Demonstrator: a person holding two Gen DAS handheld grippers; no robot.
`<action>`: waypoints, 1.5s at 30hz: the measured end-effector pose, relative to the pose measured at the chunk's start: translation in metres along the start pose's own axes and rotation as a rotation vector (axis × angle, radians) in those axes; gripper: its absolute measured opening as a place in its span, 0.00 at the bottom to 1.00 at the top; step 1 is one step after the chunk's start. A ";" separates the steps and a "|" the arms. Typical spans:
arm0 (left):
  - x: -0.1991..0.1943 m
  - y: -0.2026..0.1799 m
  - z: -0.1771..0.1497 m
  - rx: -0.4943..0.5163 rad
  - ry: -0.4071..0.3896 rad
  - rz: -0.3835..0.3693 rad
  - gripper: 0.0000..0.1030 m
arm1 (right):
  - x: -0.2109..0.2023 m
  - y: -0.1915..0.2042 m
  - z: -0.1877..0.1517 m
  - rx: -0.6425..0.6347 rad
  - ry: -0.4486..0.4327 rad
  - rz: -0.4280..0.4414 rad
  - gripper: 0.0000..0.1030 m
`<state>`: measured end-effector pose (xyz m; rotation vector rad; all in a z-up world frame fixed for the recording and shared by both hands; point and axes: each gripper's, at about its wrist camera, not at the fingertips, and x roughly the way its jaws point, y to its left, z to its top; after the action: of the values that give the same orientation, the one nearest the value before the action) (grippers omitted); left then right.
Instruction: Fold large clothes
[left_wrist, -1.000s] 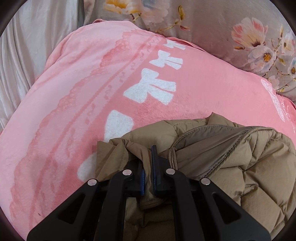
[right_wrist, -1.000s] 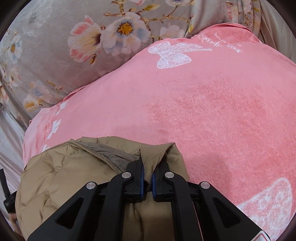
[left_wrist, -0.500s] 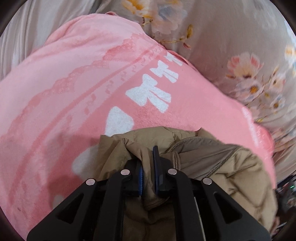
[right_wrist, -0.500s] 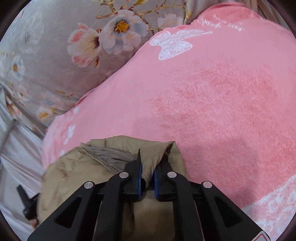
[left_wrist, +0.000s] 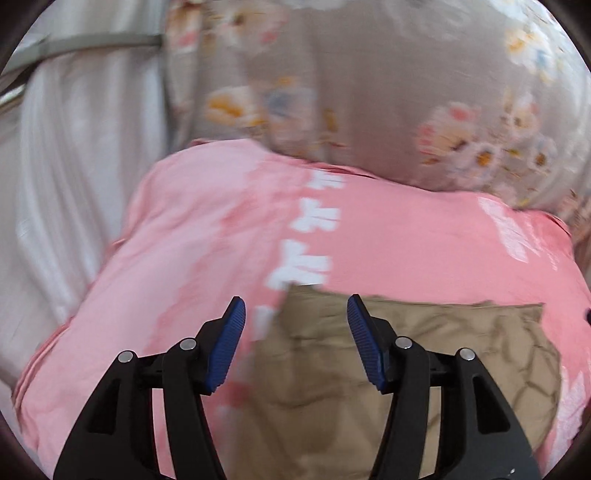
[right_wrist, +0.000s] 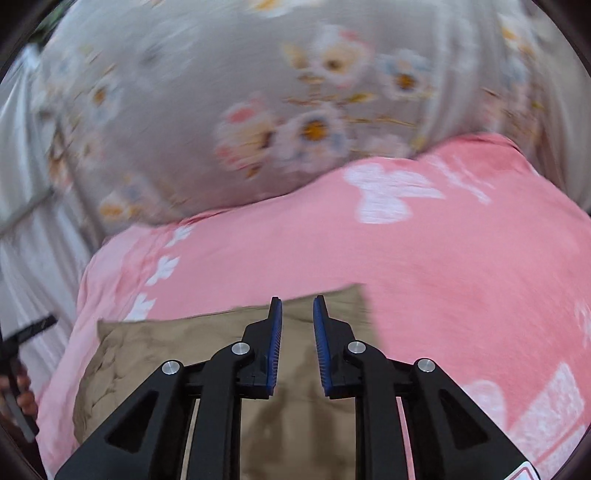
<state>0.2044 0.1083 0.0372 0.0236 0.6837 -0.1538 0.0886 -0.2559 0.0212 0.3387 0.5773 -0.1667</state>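
Released jacket (left_wrist: 424, 354), flat on blanket (left_wrist: 207, 236)

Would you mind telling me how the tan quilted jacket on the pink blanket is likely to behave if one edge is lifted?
The jacket would probably sag and unfold, since its creased fabric looks soft. Its puffy quilting suggests it is light for its bulk. On the plush blanket it would likely drag rather than slide.
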 end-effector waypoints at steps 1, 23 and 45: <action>0.009 -0.024 0.005 0.021 0.014 -0.017 0.54 | 0.012 0.026 -0.001 -0.055 0.010 0.002 0.16; 0.145 -0.131 -0.048 0.090 0.156 0.077 0.56 | 0.150 0.072 -0.060 -0.140 0.231 0.010 0.10; 0.154 -0.136 -0.057 0.114 0.137 0.115 0.56 | 0.160 0.071 -0.065 -0.152 0.236 0.000 0.10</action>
<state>0.2664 -0.0422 -0.1004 0.1842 0.8074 -0.0810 0.2057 -0.1757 -0.1009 0.2119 0.8189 -0.0822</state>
